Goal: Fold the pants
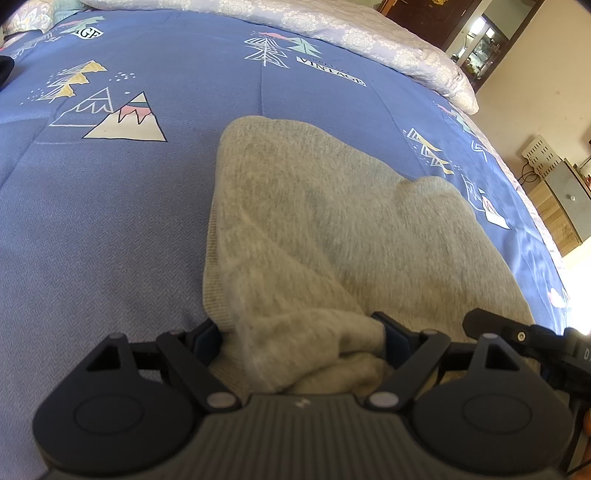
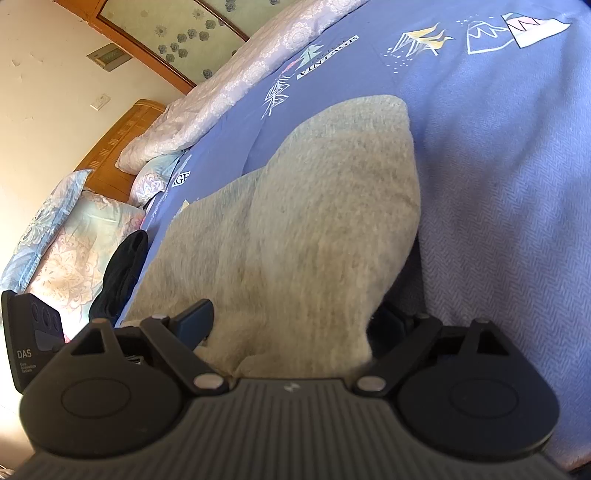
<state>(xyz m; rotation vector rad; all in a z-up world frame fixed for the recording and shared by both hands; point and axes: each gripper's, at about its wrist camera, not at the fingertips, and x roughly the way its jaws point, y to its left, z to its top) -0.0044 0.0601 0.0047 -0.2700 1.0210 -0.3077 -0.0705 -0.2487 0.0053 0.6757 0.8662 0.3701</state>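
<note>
Your bed (image 1: 110, 229) fills both views, spread with one blue bedsheet (image 2: 498, 184) printed with triangles and the word VINTAGE, and one pale floral quilt (image 1: 369, 33) bunched along its far edge. On that sheet lie the pants (image 1: 314, 221), one pair in grey-beige knit, already doubled into a broad layered shape. Their long axis runs away from you, from the two hand-held grippers toward the quilt; the far end is rounded and rests flat on the sheet, while the near end is lifted and gathered.

You hold your left hand-held gripper (image 1: 301, 338) low over the bed, aimed forward along the pants, its fingers clamped on a bunched fold of the near edge. Your right hand-held gripper (image 2: 291, 325) sits just beside it, tilted over to one side, and its fingers pinch the near edge of the pants too.

Two floral pillows (image 2: 74, 243) lean by the wooden headboard (image 2: 122, 136). One black garment (image 2: 122, 273) lies near them, beside the pants.
</note>
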